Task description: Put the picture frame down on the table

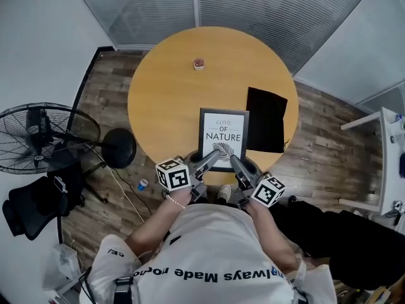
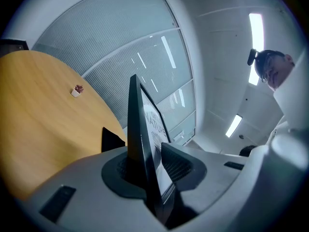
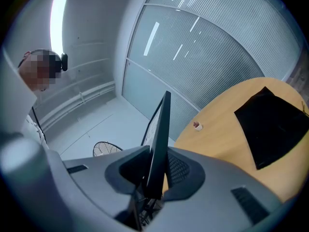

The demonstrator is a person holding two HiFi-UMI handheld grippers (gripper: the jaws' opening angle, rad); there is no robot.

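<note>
The left claw (image 1: 207,162) and right claw (image 1: 236,164) are each clamped on the near edge of the frame (image 1: 223,138), holding it print-up over the table's (image 1: 158,100) near side. I can't tell whether it touches the table. Lowering it flat and letting go seem to be what is left.

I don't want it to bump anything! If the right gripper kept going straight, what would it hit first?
The right gripper pinches the picture frame, so that comes first. Beyond it, probably bare table; depth is unclear.
</note>
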